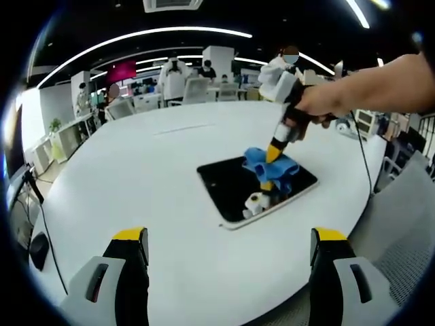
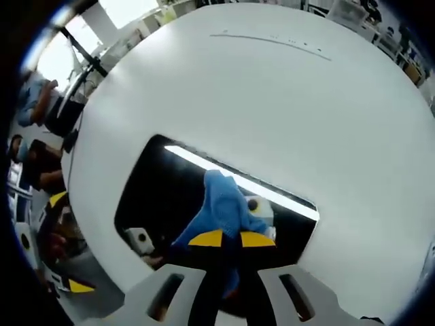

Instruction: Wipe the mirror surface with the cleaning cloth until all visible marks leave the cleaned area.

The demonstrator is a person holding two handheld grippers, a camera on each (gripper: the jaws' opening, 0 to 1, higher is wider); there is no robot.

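Hand [image 1: 325,103] angles right tool [image 2: 231,239] steeply down, seemingly pinching cloth [image 2: 221,210] onto mirror [image 2: 160,197].

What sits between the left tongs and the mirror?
Only bare white table lies between the open left tongs and the mirror, in the left gripper view.

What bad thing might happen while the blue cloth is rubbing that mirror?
The mirror lies loose on the white table and nothing holds it, since the left gripper hangs open and away from it. A hard push might slide it. The right gripper pinches only part of the blue cloth, so the cloth might slip out or bunch up and miss some marks.
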